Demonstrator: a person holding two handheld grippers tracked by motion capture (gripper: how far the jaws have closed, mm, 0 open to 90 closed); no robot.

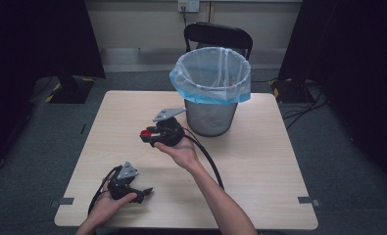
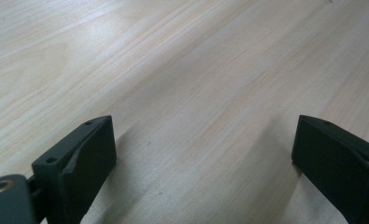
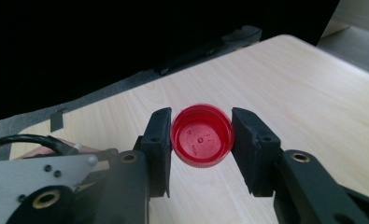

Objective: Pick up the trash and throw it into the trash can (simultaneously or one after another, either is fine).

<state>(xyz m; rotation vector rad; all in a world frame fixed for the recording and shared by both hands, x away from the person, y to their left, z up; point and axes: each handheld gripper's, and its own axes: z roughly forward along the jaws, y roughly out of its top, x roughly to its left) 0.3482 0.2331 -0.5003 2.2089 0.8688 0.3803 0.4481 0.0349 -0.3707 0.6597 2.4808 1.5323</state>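
A red bottle cap was held above the table, beside a lined bin.

The cap was clamped between the right gripper's jaws, hollow side toward its camera; the left gripper was kept wide apart, low over bare wood; a mesh wastebasket with a blue-rimmed clear liner stood just beyond; its contents could not be made out.

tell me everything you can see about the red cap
The red cap is a small round screw-type bottle cap, glossy and plastic-looking, with a faintly ribbed rim. Its hollow inside faces the right gripper view's camera, showing small moulded marks in the centre. The right gripper clamps it by opposite sides of the rim, held above the wooden table, to the left of the lined bin in the high view.
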